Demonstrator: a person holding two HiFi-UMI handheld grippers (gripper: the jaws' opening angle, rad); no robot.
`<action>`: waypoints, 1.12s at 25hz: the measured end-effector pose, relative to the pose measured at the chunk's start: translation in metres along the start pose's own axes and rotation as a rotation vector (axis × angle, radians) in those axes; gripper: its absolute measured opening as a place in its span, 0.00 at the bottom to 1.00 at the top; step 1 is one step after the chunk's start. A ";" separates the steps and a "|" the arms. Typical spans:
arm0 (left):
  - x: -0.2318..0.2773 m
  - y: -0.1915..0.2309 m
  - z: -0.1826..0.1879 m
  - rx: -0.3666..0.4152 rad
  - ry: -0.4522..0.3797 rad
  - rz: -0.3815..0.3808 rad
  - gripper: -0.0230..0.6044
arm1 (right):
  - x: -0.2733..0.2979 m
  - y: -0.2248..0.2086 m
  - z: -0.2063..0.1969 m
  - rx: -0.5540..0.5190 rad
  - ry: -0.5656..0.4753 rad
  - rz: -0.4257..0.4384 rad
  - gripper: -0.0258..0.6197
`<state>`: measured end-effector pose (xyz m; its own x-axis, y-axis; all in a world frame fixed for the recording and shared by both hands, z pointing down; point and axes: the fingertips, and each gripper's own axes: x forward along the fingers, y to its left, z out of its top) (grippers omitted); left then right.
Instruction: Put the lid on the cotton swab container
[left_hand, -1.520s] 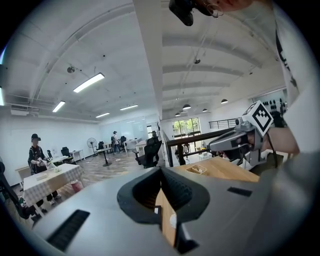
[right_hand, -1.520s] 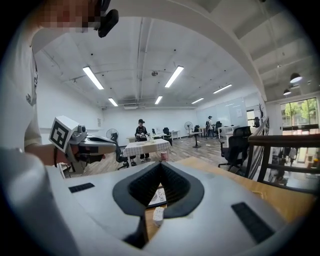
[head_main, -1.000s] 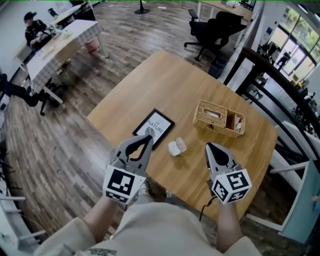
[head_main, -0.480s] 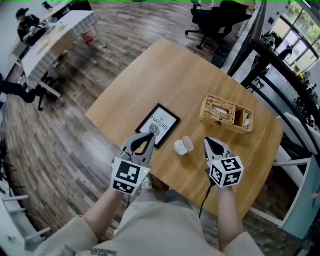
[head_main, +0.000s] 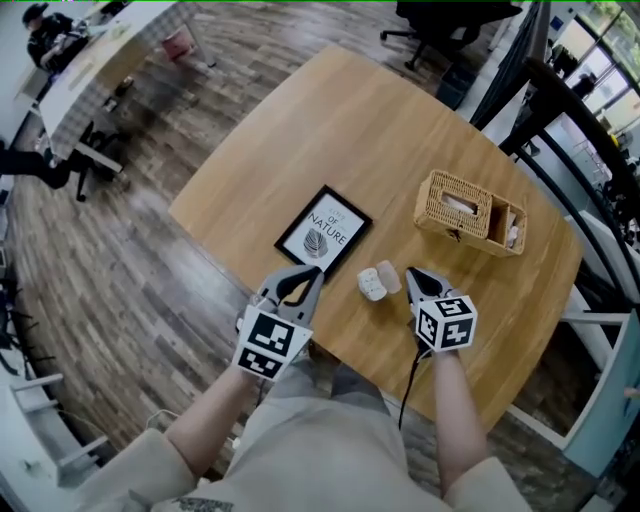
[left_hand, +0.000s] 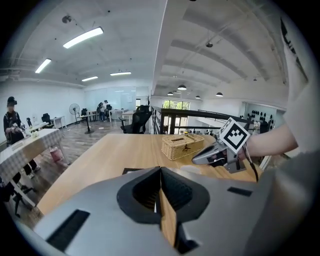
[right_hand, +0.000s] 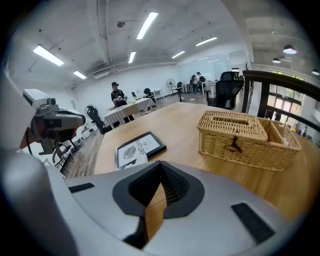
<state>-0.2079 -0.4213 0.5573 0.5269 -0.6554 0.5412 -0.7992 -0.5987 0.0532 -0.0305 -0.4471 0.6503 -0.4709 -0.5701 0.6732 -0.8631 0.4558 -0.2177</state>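
A small white cotton swab container (head_main: 371, 286) lies on the wooden table (head_main: 350, 140) near its front edge, with a pale rounded lid (head_main: 389, 276) right beside it. My left gripper (head_main: 311, 273) is shut and empty, its tips just left of the container. On the other side of the lid my right gripper (head_main: 412, 272) is also shut and holds nothing. In the left gripper view my closed left gripper (left_hand: 160, 170) faces the right gripper (left_hand: 200, 158). The right gripper view shows my right gripper (right_hand: 161, 164), whose body hides the container.
A black-framed print (head_main: 323, 233) lies behind the left gripper. At the right of the table stands a wicker basket (head_main: 470, 212). The table's front edge is just under my hands. Office chairs, other tables and a seated person (head_main: 45, 35) are farther off on the wooden floor.
Both grippers have moved forward over the table's front edge and closer together, ending on either side of the container and lid. The container and lid have not moved.
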 end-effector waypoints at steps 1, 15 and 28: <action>0.003 0.002 -0.005 -0.016 0.014 0.001 0.07 | 0.004 0.001 -0.004 0.011 0.008 0.007 0.08; -0.014 0.012 -0.019 -0.052 0.025 0.032 0.07 | 0.018 0.065 -0.020 -0.041 0.065 0.133 0.08; -0.039 0.014 -0.027 -0.053 0.019 0.059 0.07 | 0.022 0.070 -0.025 -0.150 0.126 0.077 0.08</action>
<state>-0.2471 -0.3919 0.5597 0.4732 -0.6793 0.5609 -0.8430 -0.5340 0.0646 -0.0971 -0.4102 0.6677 -0.5000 -0.4435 0.7438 -0.7838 0.5971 -0.1708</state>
